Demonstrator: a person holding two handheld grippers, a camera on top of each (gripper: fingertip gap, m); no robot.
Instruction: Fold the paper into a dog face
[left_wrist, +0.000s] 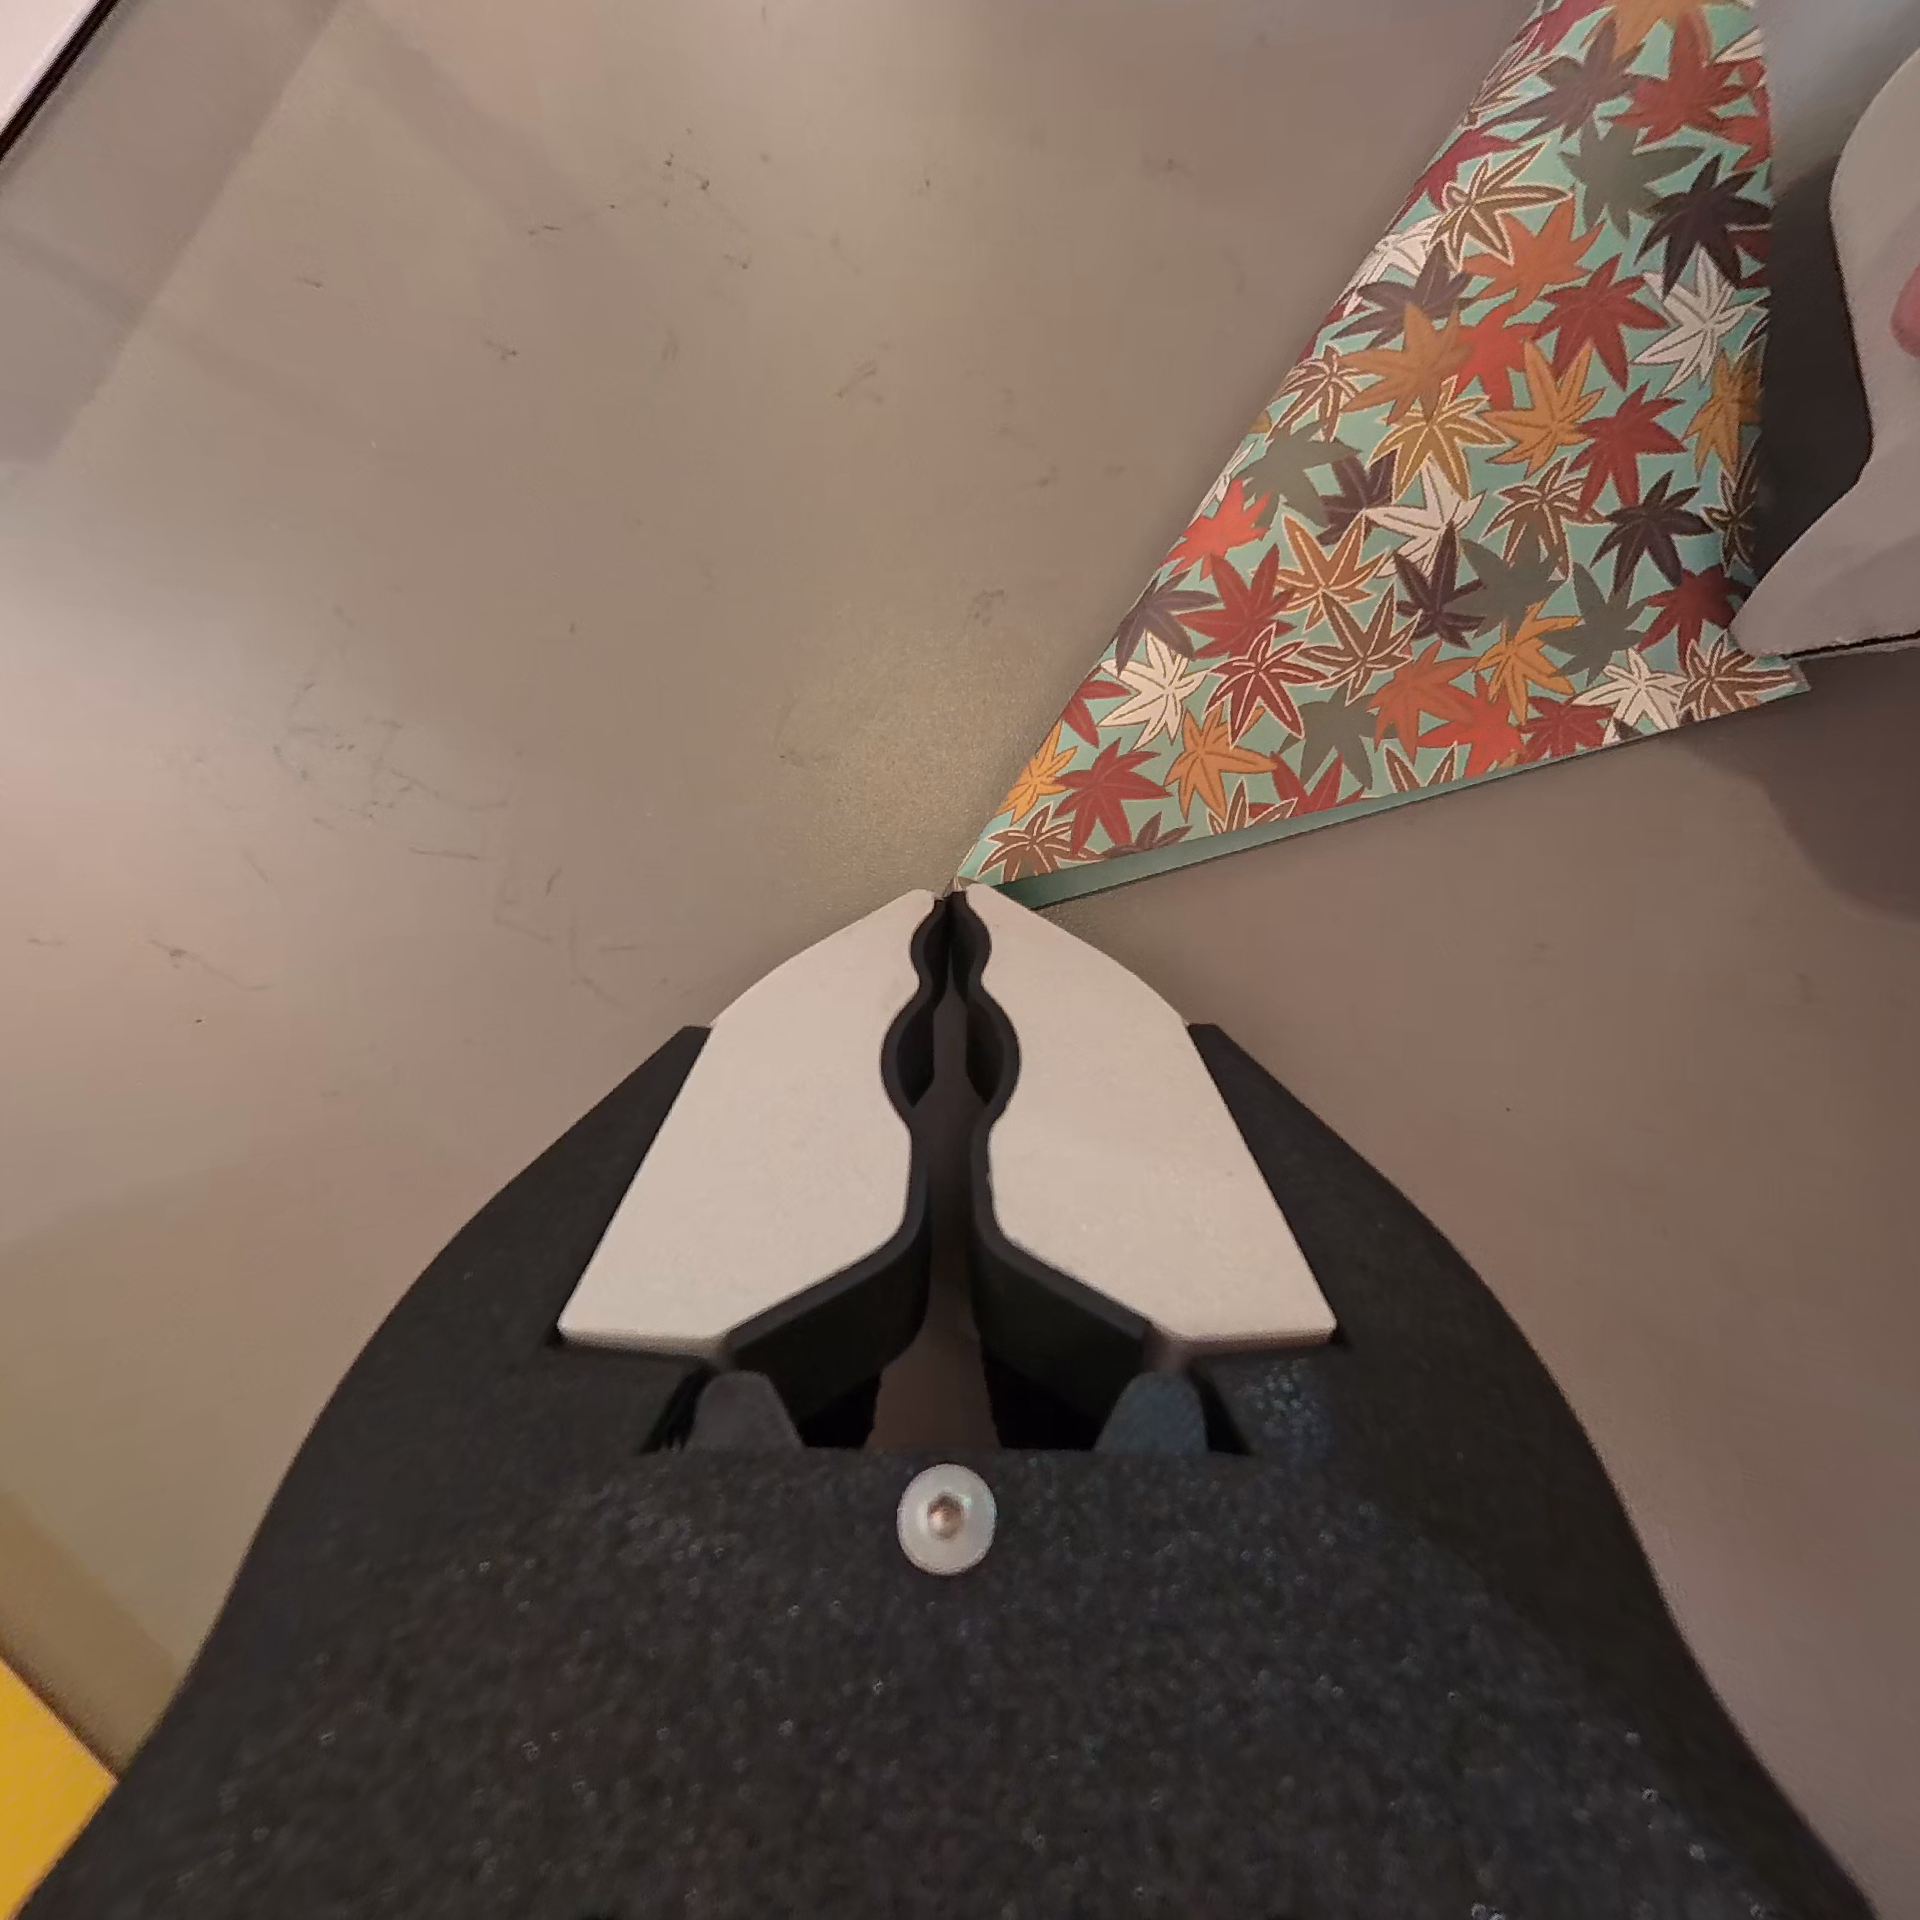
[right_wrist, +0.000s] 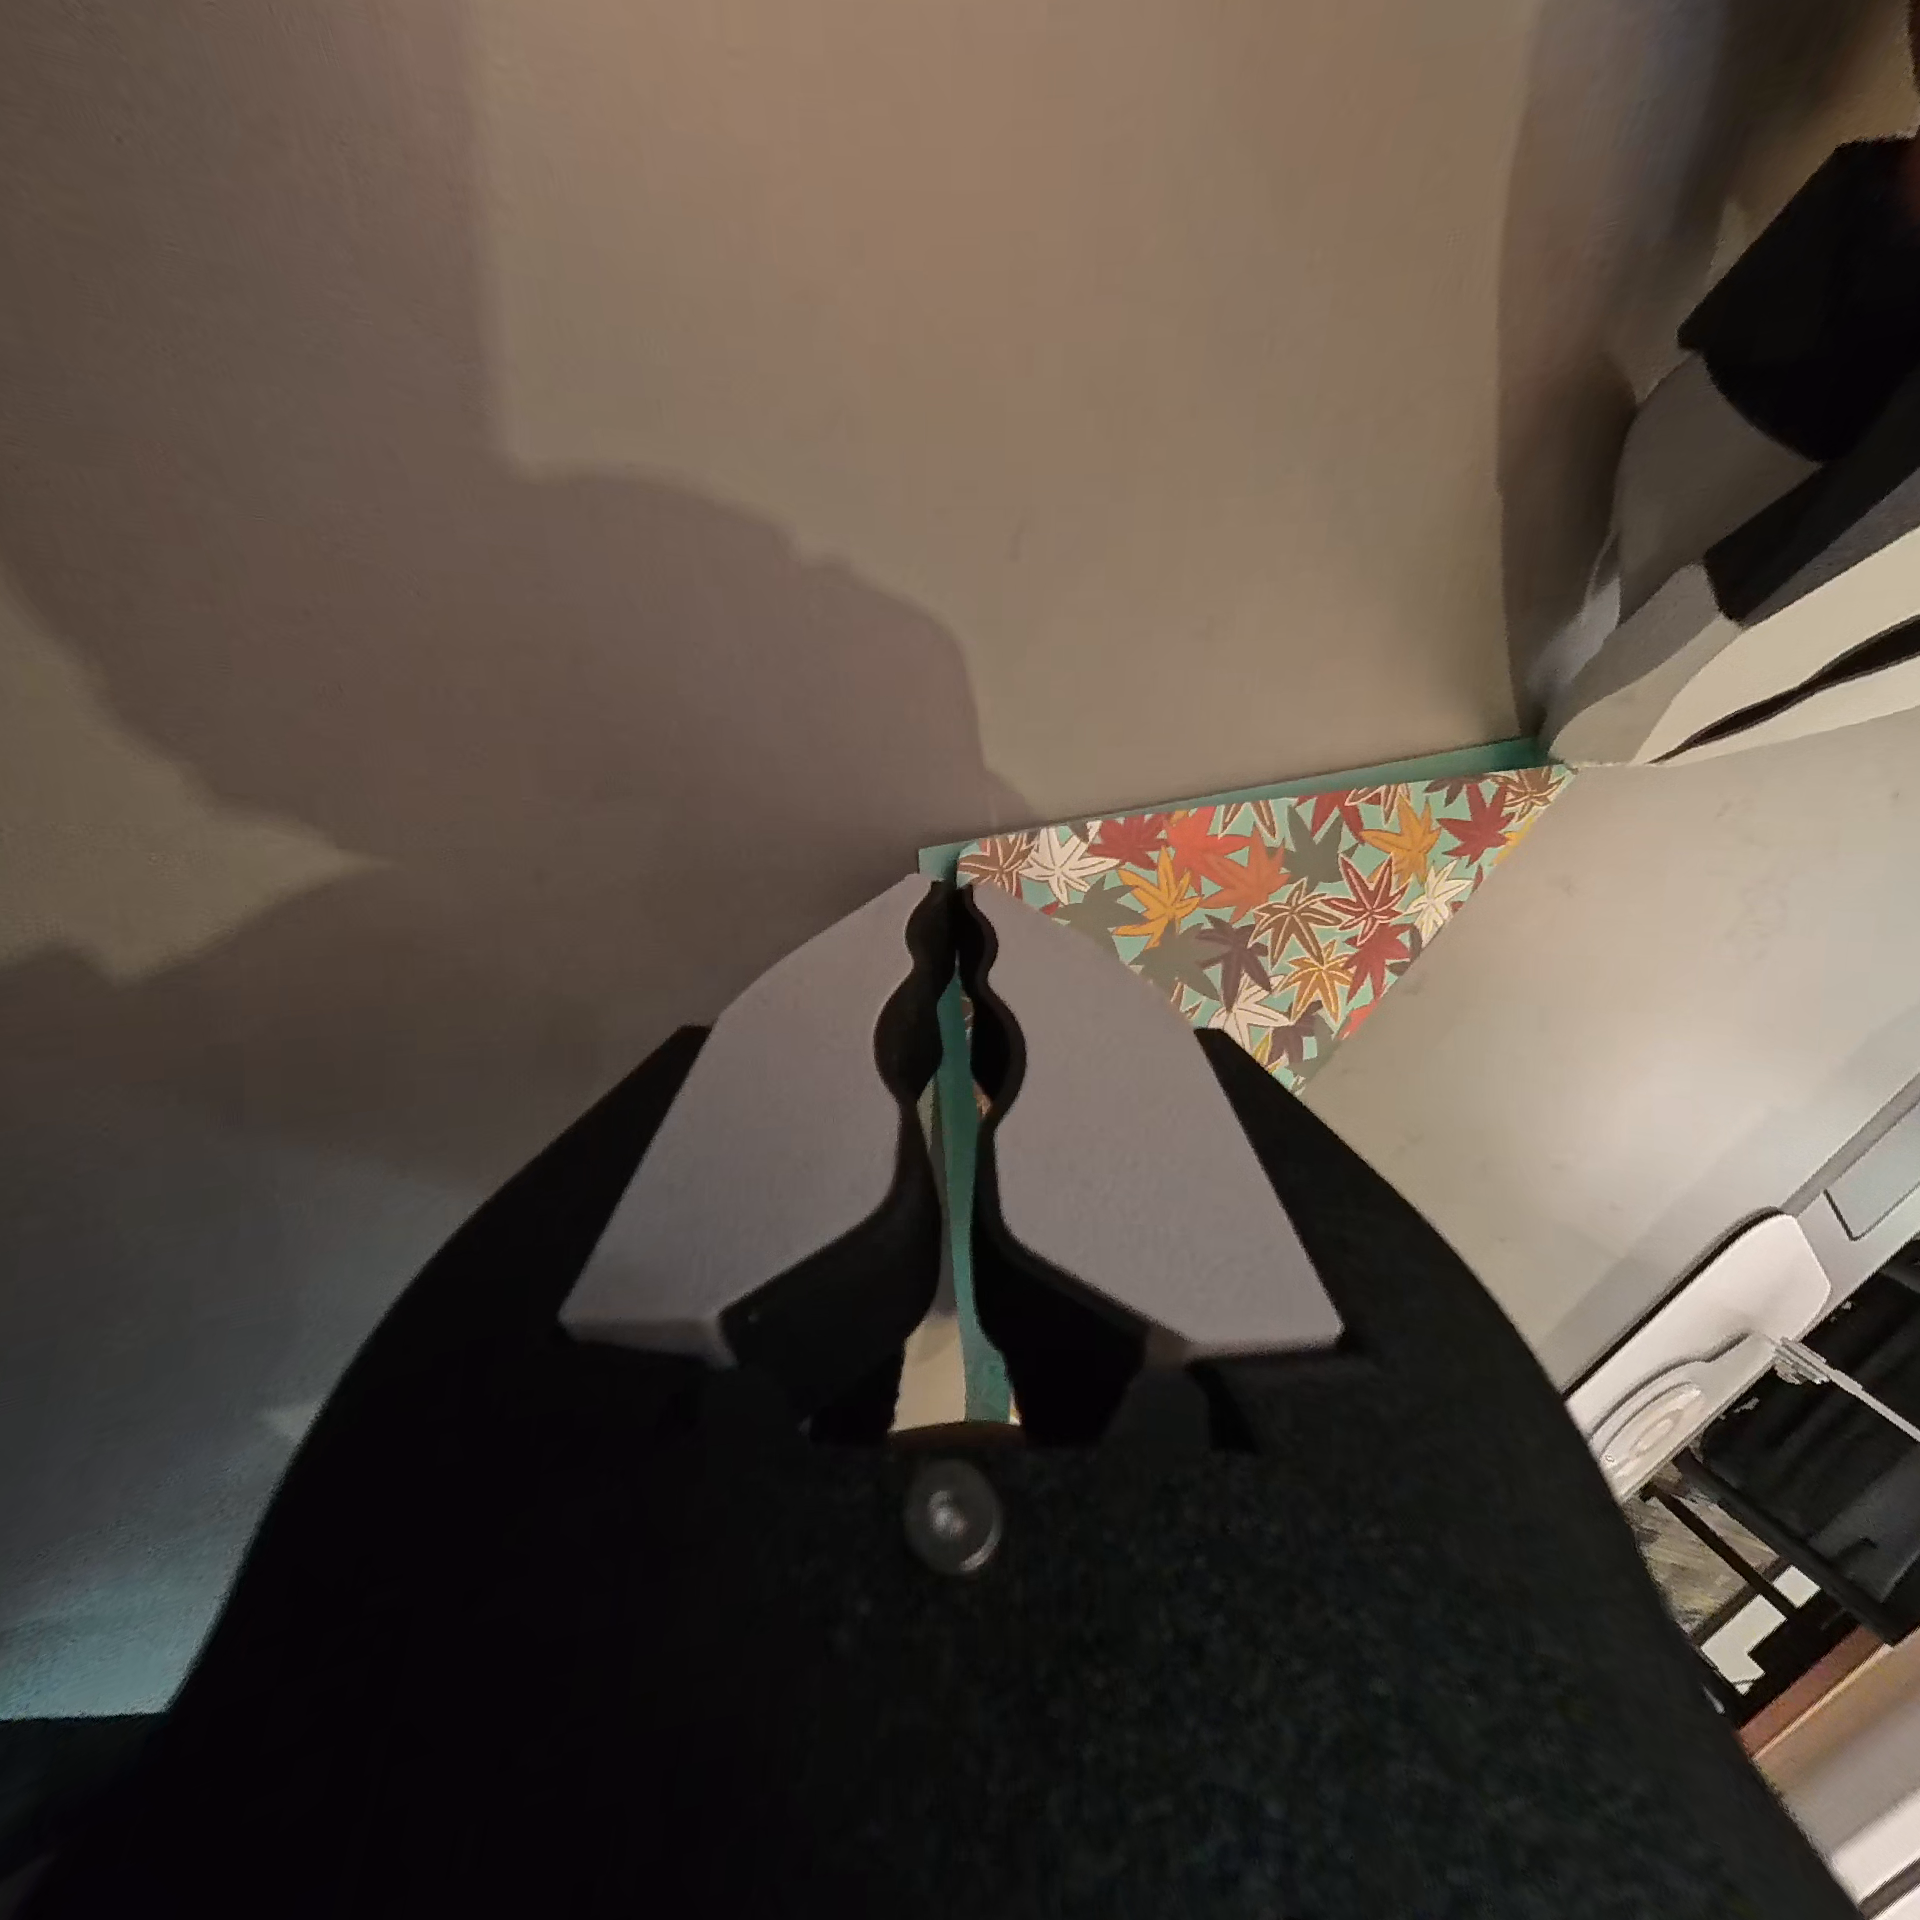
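Paper (left_wrist: 1455, 540) with a leaf print lies folded on our tabletop (left_wrist: 520, 520), upper right; left gripper (left_wrist: 951, 902) fingers closed at its corner, right gripper (right_wrist: 954, 904) fingers pinching its edge.

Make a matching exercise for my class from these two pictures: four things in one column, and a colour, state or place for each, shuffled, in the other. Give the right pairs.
Things
1. paper
2. table
3. left hand-held gripper
4. right hand-held gripper

Descriptions
A. shut, with a teal paper edge running between its fingers
B. plain grey and scuffed
C. leaf-patterned, folded into a triangle
D. shut, tips at the triangle's sharp corner

Pairs: 1-C, 2-B, 3-D, 4-A
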